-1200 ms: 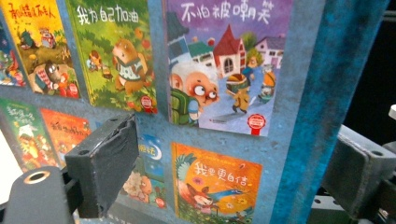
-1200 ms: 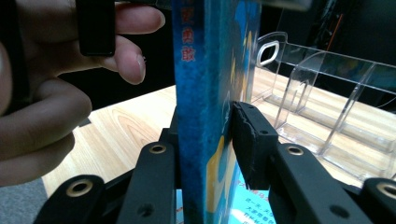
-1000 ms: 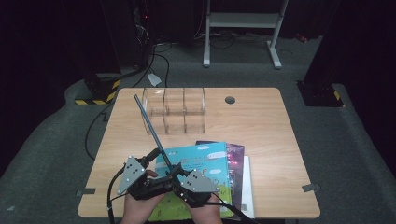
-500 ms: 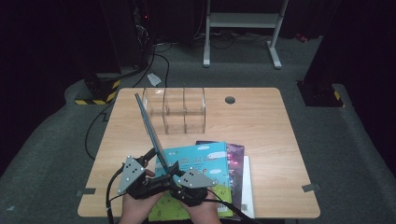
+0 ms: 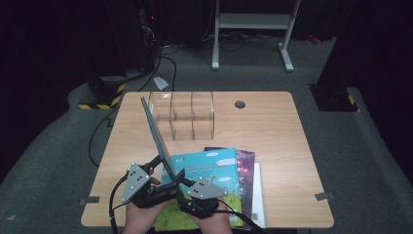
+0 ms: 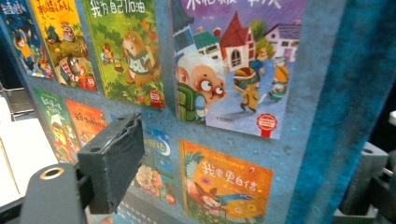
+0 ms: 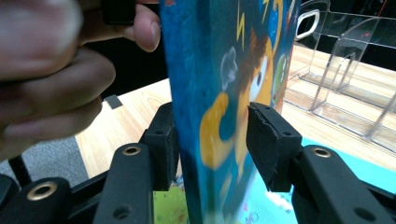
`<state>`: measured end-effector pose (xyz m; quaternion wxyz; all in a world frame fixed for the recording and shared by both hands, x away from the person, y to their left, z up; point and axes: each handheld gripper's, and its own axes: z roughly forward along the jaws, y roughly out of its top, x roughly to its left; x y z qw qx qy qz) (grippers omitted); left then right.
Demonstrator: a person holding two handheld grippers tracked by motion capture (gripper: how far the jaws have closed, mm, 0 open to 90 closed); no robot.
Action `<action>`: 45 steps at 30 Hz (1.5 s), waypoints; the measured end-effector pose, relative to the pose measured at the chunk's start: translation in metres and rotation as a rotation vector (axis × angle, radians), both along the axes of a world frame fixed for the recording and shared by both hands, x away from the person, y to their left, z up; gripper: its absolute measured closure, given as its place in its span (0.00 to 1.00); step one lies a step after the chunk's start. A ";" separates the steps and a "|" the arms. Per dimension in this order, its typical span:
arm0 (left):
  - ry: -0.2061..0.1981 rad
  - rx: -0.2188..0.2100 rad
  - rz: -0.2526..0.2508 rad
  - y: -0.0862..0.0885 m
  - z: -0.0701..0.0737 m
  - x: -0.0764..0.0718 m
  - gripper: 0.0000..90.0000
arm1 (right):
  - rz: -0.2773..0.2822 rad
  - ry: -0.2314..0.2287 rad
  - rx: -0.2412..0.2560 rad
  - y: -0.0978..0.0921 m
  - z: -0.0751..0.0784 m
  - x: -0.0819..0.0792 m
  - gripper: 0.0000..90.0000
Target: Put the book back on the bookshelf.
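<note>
A thin blue picture book (image 5: 155, 132) is being stood up on edge near the front of the wooden bench (image 5: 272, 126), tilted back toward the clear acrylic divider rack (image 5: 182, 114). The right tool (image 7: 212, 140) sits open around its lower edge, one pad touching, the other just off. Whether the left tool (image 5: 163, 168) is clamped can't be told. Next, a firmer pinch seems needed before it's slotted into a compartment. Glossy cover, matte fuzzy-looking spine, a stack of other books (image 5: 219, 170) lying flat underneath

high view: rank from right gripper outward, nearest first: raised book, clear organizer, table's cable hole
1. Raised book: between the jaws of the right gripper, leaning up and away to the left.
2. Clear organizer: farther back, left of centre.
3. Cable hole: at the far edge, right of the organizer.
</note>
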<state>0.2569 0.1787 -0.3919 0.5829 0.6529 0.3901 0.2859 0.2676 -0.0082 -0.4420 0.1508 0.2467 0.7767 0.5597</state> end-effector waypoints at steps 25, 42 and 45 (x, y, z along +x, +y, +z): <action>-0.006 0.016 0.027 0.015 -0.002 -0.003 0.23 | -0.285 -0.030 -0.044 -0.128 -0.013 0.017 0.61; -0.003 0.039 0.042 0.024 -0.001 -0.008 0.24 | -0.410 -0.025 0.010 -0.172 -0.019 0.033 0.61; 0.000 0.035 0.045 0.025 -0.002 -0.009 0.25 | -0.441 -0.025 0.000 -0.177 -0.022 0.037 0.62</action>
